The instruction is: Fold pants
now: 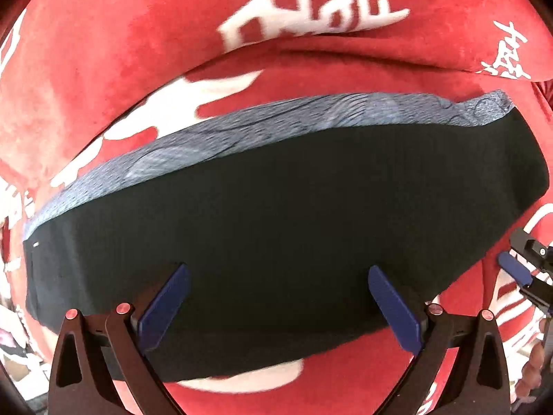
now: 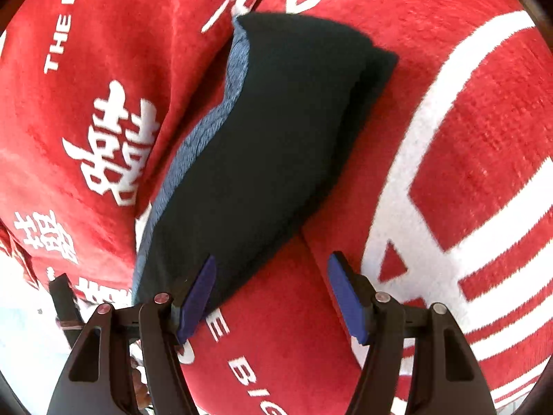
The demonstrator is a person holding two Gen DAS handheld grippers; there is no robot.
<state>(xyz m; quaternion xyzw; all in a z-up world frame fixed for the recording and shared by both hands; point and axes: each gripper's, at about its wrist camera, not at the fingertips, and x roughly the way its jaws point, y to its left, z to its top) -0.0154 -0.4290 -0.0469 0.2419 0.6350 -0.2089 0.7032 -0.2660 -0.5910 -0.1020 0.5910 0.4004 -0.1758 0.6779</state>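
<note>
The black pants [image 1: 293, 214] lie folded in a compact bundle on the red blanket [image 1: 103, 69], with a blue-grey inner layer [image 1: 242, 128] showing along the far edge. My left gripper [image 1: 278, 273] is open just above the bundle's near edge and holds nothing. My right gripper [image 2: 271, 263] is open and empty over the blanket at the near end of the pants [image 2: 269, 131]; its left pad [image 2: 198, 297] is beside the cloth edge. The right gripper also shows at the right edge of the left wrist view [image 1: 528, 269].
The red blanket [image 2: 449, 138] with white lettering and stripes covers the whole surface, with a raised fold [image 1: 311, 52] behind the pants. A pale floor strip shows at the lower left [image 2: 20, 328].
</note>
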